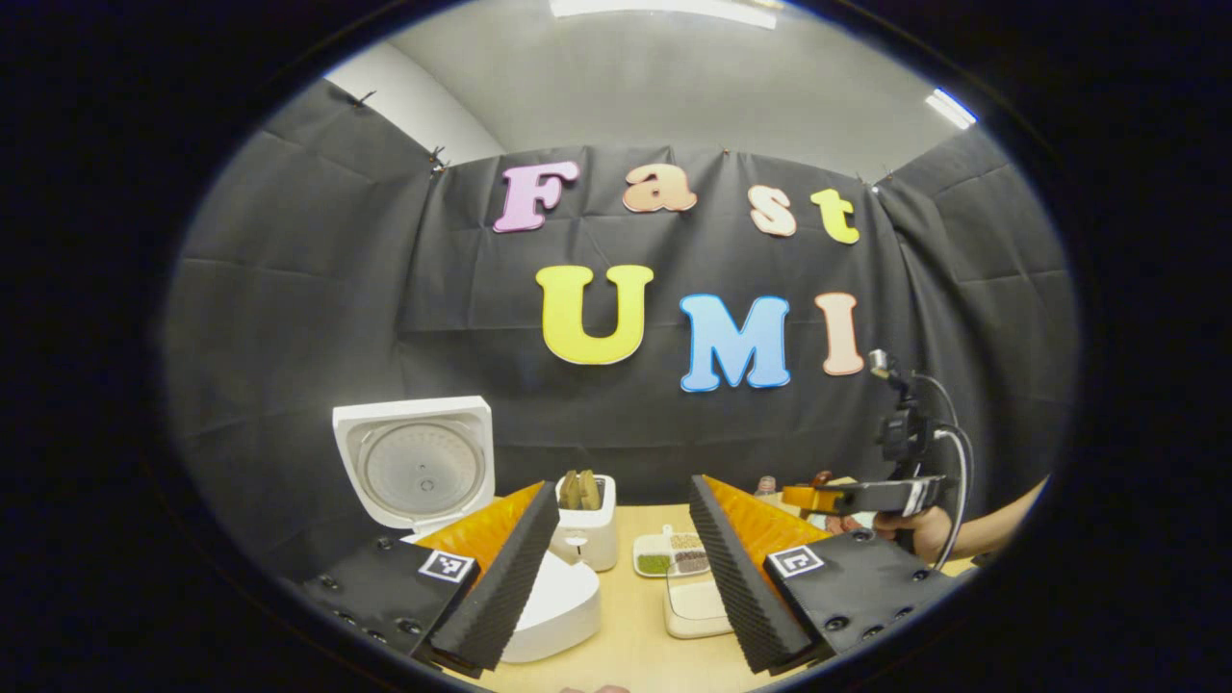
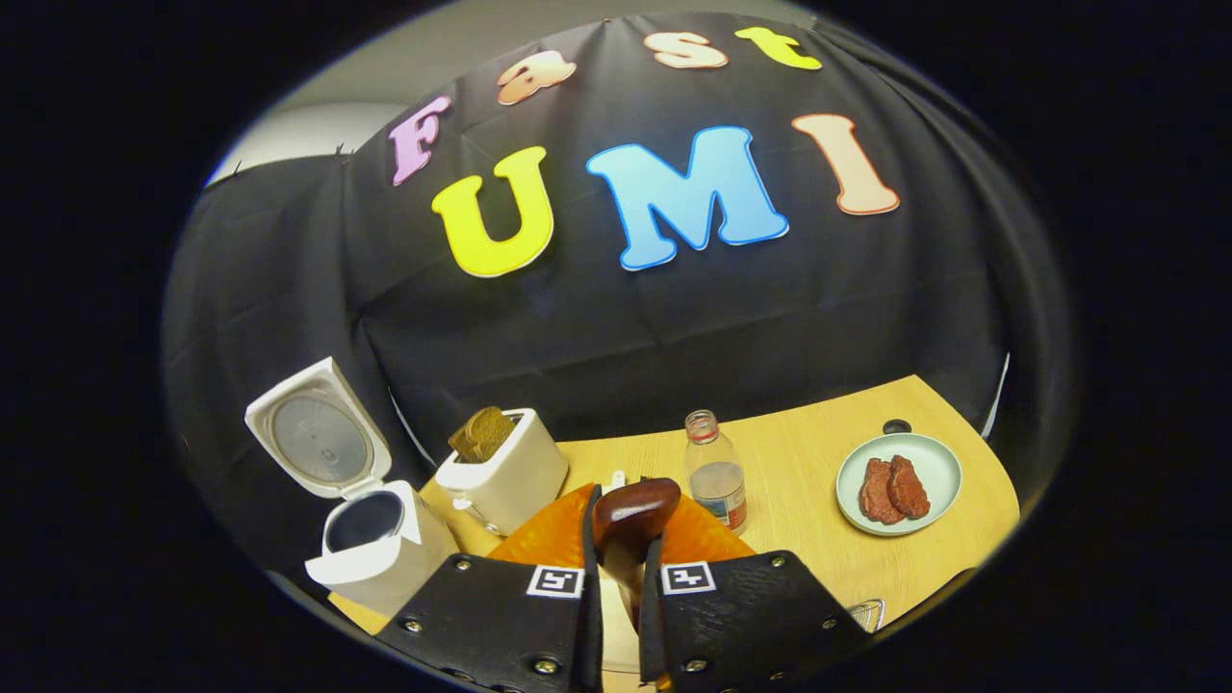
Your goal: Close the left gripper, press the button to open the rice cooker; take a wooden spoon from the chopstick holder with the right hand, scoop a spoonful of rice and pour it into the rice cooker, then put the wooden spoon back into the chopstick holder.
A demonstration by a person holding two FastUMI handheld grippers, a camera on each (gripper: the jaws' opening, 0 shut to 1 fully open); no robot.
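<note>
Left tongs: fingers spread wide apart, nothing between them, held above the near edge of the desk

Right tongs: fingers drawn close together, clamped on the handle of the wooden spoon; spoon bowl dark brown, glossy, standing above the fingertips. In the left gripper view the right tongs sit at the far right, level, carried by a hand, with cables looping above

Rice cooker: white, at the left of the desk, lid swung up and standing open; dark inner pot visible in the right gripper view. In the left gripper view the rice cooker body lies partly behind the left finger, lid raised behind it

Toaster: white, just right of the rice cooker, brown slices standing in its slots

Divided dish: white, compartments with green and pale contents, right of the toaster

Shallow white container: nearer than the divided dish, partly behind the right-hand finger of the left tongs; contents cannot be told

Bottle: clear, uncapped, upright, just right of the spoon bowl

Plate: pale green, far right of desk, carrying two red-brown meat pieces side by side

Chopstick holder: cannot be made out
</note>
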